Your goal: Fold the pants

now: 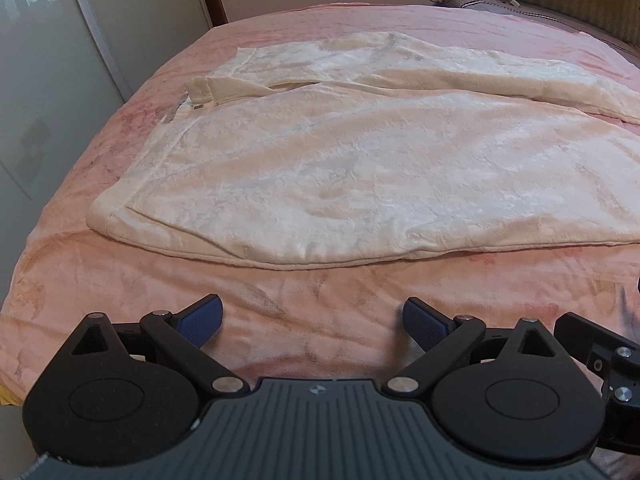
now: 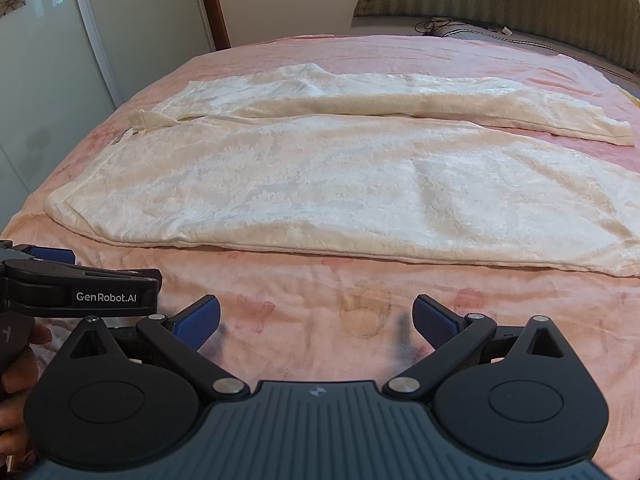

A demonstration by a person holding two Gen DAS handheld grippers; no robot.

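Cream-white patterned pants [image 1: 340,168] lie flat on a pink bedspread [image 1: 280,300], waistband at the left, both legs running to the right. The right wrist view shows them too [image 2: 320,192], with the far leg's cuff [image 2: 616,136] at the right. My left gripper [image 1: 312,316] is open and empty, hovering over the bedspread just short of the near leg's edge. My right gripper [image 2: 316,318] is open and empty, also short of the near edge. The left gripper's body [image 2: 80,284] shows at the left of the right wrist view, beside the right one.
A grey sliding wardrobe door [image 2: 48,80] stands left of the bed. A padded headboard [image 2: 500,0] and a cable [image 2: 440,24] are at the far right. Part of the right gripper [image 1: 600,356] shows at the left wrist view's right edge.
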